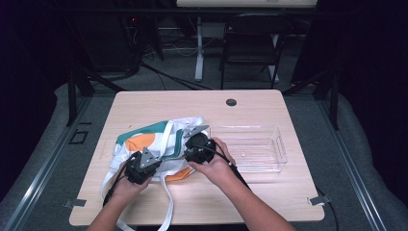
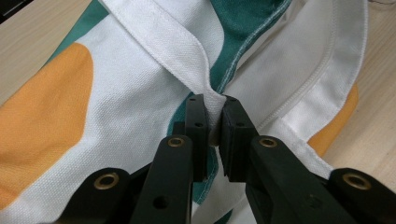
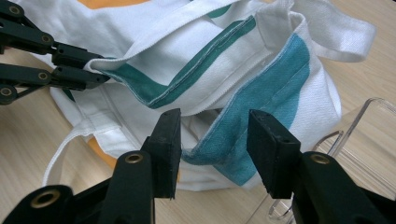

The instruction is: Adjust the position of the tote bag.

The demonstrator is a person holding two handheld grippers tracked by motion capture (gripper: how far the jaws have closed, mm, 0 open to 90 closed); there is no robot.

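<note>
A white cloth tote bag [image 1: 149, 139] with teal and orange patches lies crumpled on the wooden table [image 1: 269, 192], left of centre. My left gripper [image 1: 153, 159] is at the bag's near side, shut on a pinched fold of white fabric [image 2: 215, 105] by the bag's mouth. The same gripper [image 3: 95, 74] comes in from the left in the right gripper view, clamped on the bag's rim. My right gripper [image 1: 188, 144] is at the bag's right side. It [image 3: 215, 140] stands open, its jaws either side of a teal-edged hem [image 3: 224, 140] without pressing it.
A clear plastic tray [image 1: 281, 149] sits just right of the bag, its rim [image 3: 364, 116] close to my right gripper. A white strap [image 1: 168, 202] trails over the table's front edge. A round cable hole [image 1: 231, 102] is at the back.
</note>
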